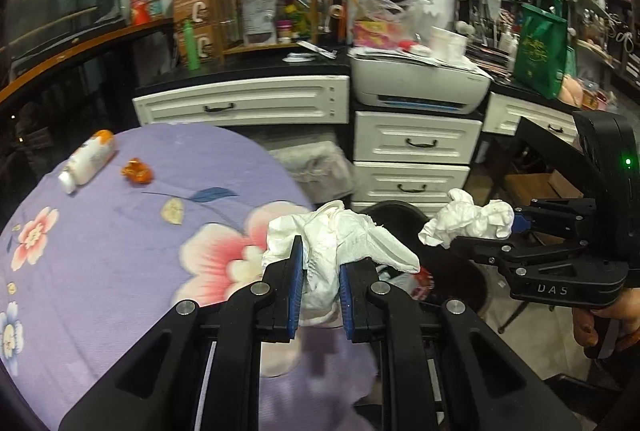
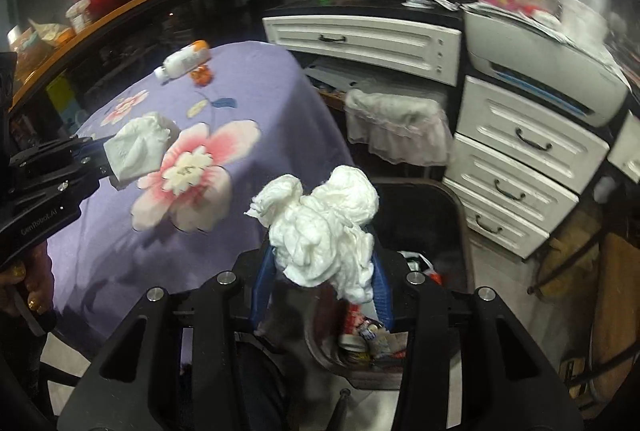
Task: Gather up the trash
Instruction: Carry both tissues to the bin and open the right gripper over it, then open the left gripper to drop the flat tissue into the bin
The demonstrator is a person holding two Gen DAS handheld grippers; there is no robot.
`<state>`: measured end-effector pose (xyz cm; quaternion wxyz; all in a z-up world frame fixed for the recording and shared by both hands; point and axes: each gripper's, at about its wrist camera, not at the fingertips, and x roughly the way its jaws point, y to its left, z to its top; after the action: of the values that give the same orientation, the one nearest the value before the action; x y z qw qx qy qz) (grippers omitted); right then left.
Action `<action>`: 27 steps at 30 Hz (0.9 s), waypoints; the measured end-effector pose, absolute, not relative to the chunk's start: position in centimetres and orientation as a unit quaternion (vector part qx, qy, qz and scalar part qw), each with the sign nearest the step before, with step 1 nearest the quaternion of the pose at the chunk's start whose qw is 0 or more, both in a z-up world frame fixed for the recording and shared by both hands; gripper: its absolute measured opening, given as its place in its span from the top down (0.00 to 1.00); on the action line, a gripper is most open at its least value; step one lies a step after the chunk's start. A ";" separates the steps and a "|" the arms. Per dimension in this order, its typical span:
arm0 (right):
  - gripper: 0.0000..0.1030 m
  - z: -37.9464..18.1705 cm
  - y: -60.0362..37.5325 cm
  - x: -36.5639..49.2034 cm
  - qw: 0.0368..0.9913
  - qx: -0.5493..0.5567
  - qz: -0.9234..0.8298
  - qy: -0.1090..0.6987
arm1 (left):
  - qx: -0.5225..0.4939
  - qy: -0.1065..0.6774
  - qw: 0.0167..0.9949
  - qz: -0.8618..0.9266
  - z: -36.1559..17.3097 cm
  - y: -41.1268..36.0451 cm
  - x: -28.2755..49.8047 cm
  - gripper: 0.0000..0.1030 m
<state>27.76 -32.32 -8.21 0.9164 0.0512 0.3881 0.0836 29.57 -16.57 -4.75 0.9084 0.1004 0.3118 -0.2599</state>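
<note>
Two hand-held tongs each carry a wad of white tissue near the edge of a round surface [image 1: 100, 251] covered in a purple cloth with pink flowers. The left tongs [image 1: 320, 283] are pinching a crumpled tissue [image 1: 340, 243] between blue pads, at the cloth's edge. The right tongs [image 2: 324, 283] are clamped on a second crumpled tissue wad [image 2: 324, 227], which bulges above the fingers.

Below and just past both tongs stands a dark trash bin [image 2: 436, 215] on the floor, beside the surface. Wrappers and other rubbish lie inside it, though the view is too blurred to tell what they are.

Far back on the cloth lies a white bottle with an orange cap [image 1: 86, 161], tipped on its side. Just beside it sits a small crumpled orange wrapper [image 1: 137, 171].

Behind stand white drawers [image 1: 416, 143] with dark handles, a white printer [image 1: 420, 83] on top, and cluttered shelves. A person's hand [image 1: 608, 319] grips the right tool's handle.
</note>
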 end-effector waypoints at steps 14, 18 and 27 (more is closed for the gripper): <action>0.45 -16.7 -37.9 27.9 0.895 0.096 0.015 0.434 | 0.119 0.357 0.880 -0.292 -9.1 -24.2 29.7 0.84; 0.31 -17.6 -38.8 28.0 0.893 0.109 0.006 0.437 | 0.115 0.380 0.870 -0.293 -10.7 -25.2 30.1 0.84; 0.28 -17.1 -40.4 27.1 0.899 0.078 -0.041 0.428 | 0.126 0.413 0.854 -0.291 -13.9 -27.6 30.9 0.84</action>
<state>27.06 -40.37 -17.07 0.8994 0.0775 0.4282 -0.0406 30.90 -27.62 -13.86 0.8538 0.1263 0.4127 -0.2911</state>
